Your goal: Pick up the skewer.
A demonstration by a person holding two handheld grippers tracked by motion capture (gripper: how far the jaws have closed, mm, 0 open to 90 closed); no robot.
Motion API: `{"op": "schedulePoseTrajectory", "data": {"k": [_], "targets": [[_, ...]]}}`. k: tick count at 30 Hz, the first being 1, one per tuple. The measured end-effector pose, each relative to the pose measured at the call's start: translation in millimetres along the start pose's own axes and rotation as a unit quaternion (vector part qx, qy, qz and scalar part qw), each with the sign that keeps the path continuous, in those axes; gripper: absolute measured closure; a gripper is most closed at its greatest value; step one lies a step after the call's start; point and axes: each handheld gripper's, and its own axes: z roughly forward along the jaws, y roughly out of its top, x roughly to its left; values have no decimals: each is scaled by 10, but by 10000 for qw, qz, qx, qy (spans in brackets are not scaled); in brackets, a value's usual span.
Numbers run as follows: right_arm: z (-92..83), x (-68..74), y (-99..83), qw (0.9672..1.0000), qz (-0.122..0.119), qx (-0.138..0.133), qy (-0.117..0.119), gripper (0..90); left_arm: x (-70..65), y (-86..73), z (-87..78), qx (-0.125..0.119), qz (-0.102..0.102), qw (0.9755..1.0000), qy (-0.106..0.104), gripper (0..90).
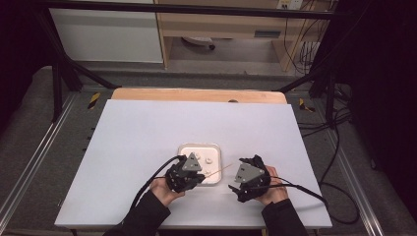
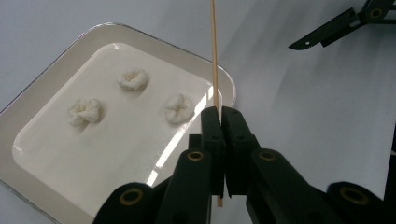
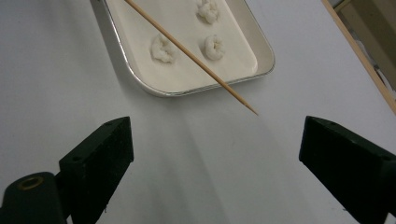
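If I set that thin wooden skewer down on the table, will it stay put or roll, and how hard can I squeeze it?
The thin wooden skewer, clamped in the left hand-held gripper, looks round and very slender, so it would probably roll on the smooth white table. It stays straight while held near one end, so likely stiff and light. Being so thin, it could snap if bent.

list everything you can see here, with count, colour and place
tray: one, white with a silvery rim, middle of the table near the person
small lumps: three, white, lying apart inside the tray
skewer: one, pale wood, clamped in the left gripper, pointed end out past the tray toward the right gripper
table: one, white top with a wooden strip along the far edge
cables: several, black, on the floor right of the table
left gripper: one, black, fingers shut on the skewer, beside the tray
right gripper: one, black, fingers wide open, right of the tray
hands: two, dark sleeves, at the near edge
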Motion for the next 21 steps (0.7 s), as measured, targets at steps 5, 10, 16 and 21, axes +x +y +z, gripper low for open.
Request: {"op": "schedulePoseTrajectory", "data": {"k": [5,10,16,21], "targets": [[16,33,16,9998,-215,-2,-21,156,-40,77,61,72,127,9999,-55,887],[17,52,12,9990,-446,49,-52,213,-65,142,109,135,182,9997,-82,886],[-2,53,17,9982,-593,54,-31,283,-88,223,149,224,256,9993,-127,886],[11,85,35,9950,-991,123,-44,387,-106,289,172,258,335,9990,-169,886]]}}
